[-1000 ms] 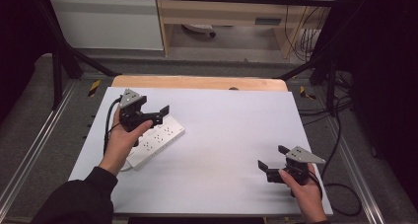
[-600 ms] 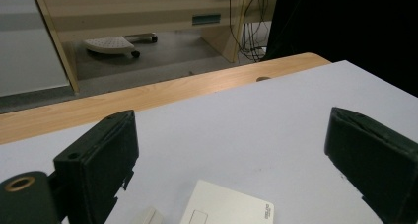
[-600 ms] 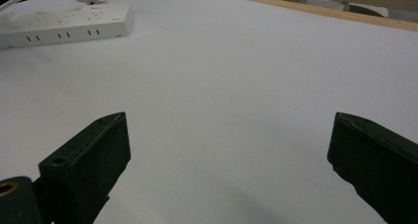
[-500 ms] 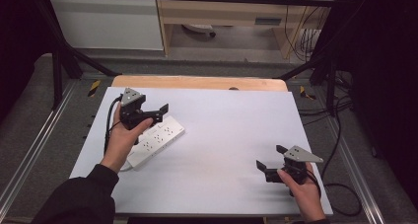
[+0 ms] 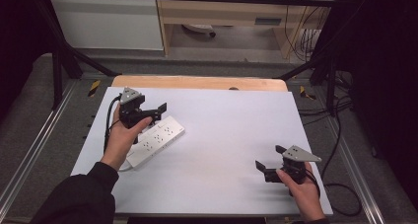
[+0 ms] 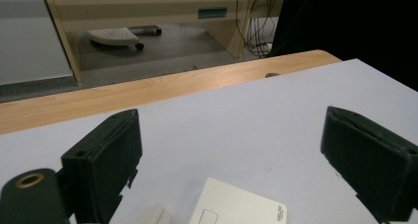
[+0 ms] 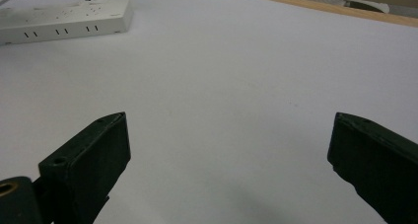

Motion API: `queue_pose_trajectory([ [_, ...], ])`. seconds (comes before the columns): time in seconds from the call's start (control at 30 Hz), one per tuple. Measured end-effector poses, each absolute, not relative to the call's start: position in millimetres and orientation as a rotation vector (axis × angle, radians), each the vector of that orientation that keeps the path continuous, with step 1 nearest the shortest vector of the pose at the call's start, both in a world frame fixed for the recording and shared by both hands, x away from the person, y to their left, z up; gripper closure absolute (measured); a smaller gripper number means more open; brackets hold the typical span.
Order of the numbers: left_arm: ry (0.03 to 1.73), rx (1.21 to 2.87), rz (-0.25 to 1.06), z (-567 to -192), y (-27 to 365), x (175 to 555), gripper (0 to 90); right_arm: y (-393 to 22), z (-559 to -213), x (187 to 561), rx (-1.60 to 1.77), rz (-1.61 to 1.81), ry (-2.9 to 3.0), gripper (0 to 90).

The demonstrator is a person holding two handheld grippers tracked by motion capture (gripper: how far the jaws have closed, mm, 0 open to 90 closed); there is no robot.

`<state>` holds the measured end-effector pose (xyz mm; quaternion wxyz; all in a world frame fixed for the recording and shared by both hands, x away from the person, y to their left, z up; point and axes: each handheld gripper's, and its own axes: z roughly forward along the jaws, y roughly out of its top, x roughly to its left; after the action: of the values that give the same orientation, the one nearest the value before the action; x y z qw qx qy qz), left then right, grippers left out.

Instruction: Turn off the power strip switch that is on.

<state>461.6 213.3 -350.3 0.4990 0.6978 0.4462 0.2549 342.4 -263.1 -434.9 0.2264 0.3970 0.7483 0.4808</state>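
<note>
**Ana:** Above the power strip's far end, the left gripper (image 5: 156,112) hangs with its jaws spread wide and nothing between them. What is the step, as you read it?

**Ben:** Reaching for the power strip (image 5: 155,140), I judge. It lies flat on the white table (image 5: 231,130), slanted, with its cord end toward the person. Seen from the left gripper view, the strip's blank end (image 6: 240,207) sits low between the 2 jaws, not yet touched.

**Ana:** How to do it well?

**Ben:** Come straight down so 1 jaw lands on each long side, square to the strip, then close. A skewed bite would likely twist it on the smooth top.

**Ana:** And the right gripper (image 5: 268,166)?

**Ben:** Well apart from the strip, near the person's side of the table, jaws also wide and empty. It could steady the strip's other end if that slides.

**Ana:** Any writing?

**Ben:** A small grey mark (image 6: 278,216) at the strip's corner, too tiny to read. The sockets (image 7: 59,16) carry no legible labels.
</note>
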Motion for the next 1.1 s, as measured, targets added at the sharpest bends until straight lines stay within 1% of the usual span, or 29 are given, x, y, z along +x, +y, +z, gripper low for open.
queue_pose_trajectory([
  [0.17,1.101,1.71,0.616,-352,216,464,14.0,-264,-435,343,1.1,1.327,2.06,3.1],
  [0.23,1.102,1.72,0.614,-354,217,465,17.8,-264,-435,343,1.1,1.327,2.062,3.2],
  [0.27,1.103,1.726,0.617,-354,217,466,17.8,-264,-435,343,1.1,1.327,2.062,3.2],
  [0.43,1.105,1.747,0.606,-357,218,468,32.2,-264,-435,343,1.099,1.326,2.064,3.2],
  [0.47,1.108,1.75,0.603,-357,218,468,32.2,-264,-435,343,1.099,1.326,2.064,3.2],
  [0.5,1.105,1.769,0.611,-358,218,468,36.8,-264,-436,343,1.097,1.322,2.066,3.2],
  [0.57,1.107,1.776,0.612,-359,218,468,41.3,-264,-436,344,1.1,1.326,2.064,3.2],
  [0.6,1.108,1.781,0.607,-360,219,469,41.3,-264,-436,344,1.1,1.326,2.064,3.2],
  [0.63,1.108,1.784,0.606,-360,219,469,46.1,-264,-436,344,1.1,1.323,2.066,3.2],
  [0.67,1.105,1.798,0.609,-361,220,470,48.9,-264,-436,344,1.102,1.322,2.067,3.2],
  [0.7,1.108,1.799,0.605,-361,220,470,48.9,-264,-436,344,1.102,1.322,2.067,3.2],
  [0.73,1.108,1.801,0.603,-362,221,470,53.4,-264,-436,344,1.101,1.323,2.067,3.2],
  [0.77,1.106,1.804,0.599,-362,221,471,53.4,-264,-436,344,1.101,1.323,2.067,3.2],
  [0.8,1.103,1.81,0.598,-363,222,471,58.7,-264,-436,344,1.101,1.324,2.066,3.3],
  [0.87,1.093,1.819,0.592,-364,222,471,62.5,-264,-436,344,1.102,1.324,2.066,3.3],
  [0.93,1.088,1.828,0.59,-366,223,471,63.7,-264,-436,344,1.101,1.325,2.066,3.2],
  [1.0,1.087,1.828,0.578,-368,223,472,68.1,-264,-436,344,1.101,1.326,2.066,3.3],
  [1.07,1.084,1.835,0.567,-369,223,473,69.3,-264,-436,344,1.1,1.326,2.066,3.3],
  [1.1,1.083,1.831,0.563,-371,223,473,73.8,-264,-436,343,1.098,1.323,2.068,3.3],
])
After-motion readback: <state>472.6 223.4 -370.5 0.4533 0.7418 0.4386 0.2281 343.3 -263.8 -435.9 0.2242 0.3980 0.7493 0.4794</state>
